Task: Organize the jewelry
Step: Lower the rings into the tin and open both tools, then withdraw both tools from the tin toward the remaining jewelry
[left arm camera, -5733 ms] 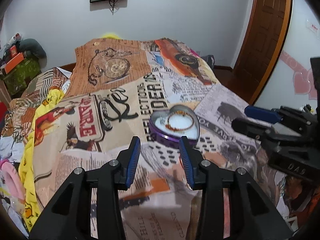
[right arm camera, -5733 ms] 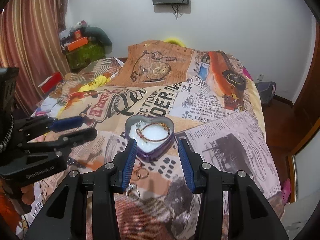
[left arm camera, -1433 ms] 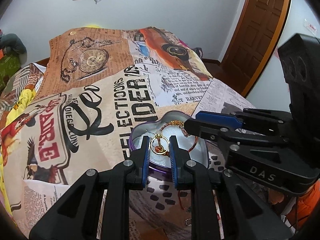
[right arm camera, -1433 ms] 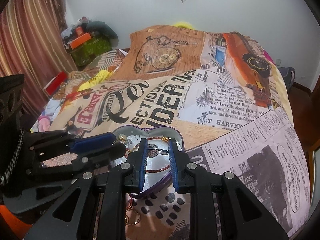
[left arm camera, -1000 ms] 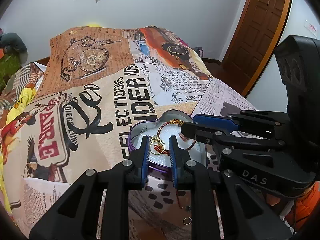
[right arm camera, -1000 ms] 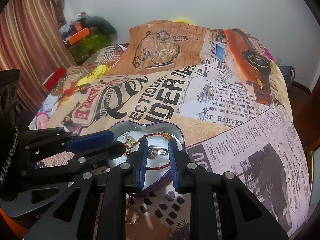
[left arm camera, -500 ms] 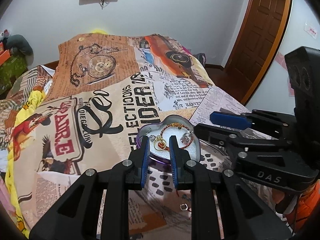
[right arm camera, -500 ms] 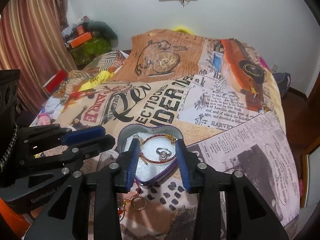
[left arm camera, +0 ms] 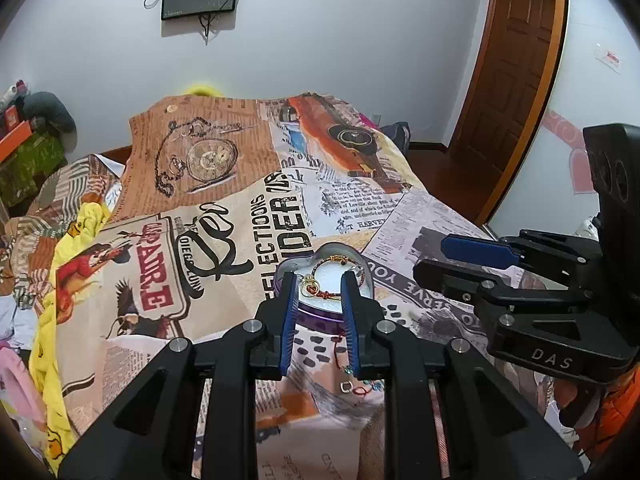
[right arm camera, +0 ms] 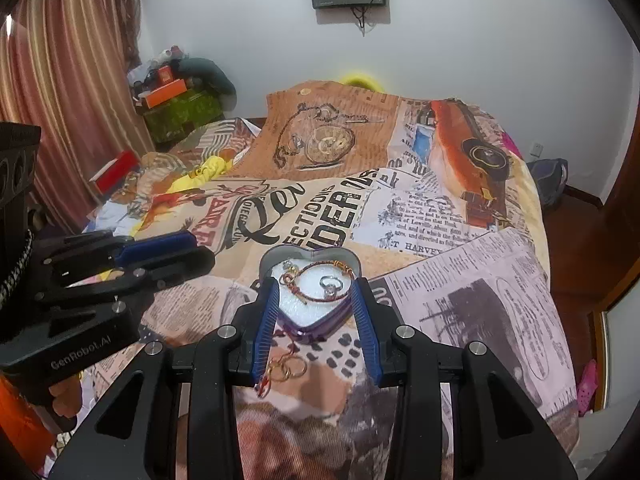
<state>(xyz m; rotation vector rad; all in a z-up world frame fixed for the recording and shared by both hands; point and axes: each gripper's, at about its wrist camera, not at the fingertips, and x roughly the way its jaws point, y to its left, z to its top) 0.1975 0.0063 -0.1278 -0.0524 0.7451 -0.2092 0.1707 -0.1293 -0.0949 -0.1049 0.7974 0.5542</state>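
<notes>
A purple heart-shaped tin with a white lining sits on the printed bedspread; it also shows in the left wrist view. Inside lie a red-and-gold bracelet, a silver ring and a gold ring on a red cord. My left gripper is open and empty, just short of the tin. My right gripper is open and empty, its fingers either side of the tin. Gold rings on a red cord lie on the bedspread in front of the tin. A small ring with a red cord lies there too.
The bedspread covers the whole bed. A yellow cloth lies along its left side. A wooden door stands at the right, a curtain and cluttered boxes at the far left.
Both grippers opened and pulled back from the tin. The gold ring on its cord left my left gripper and the silver ring left my right; both now lie in the tin.
</notes>
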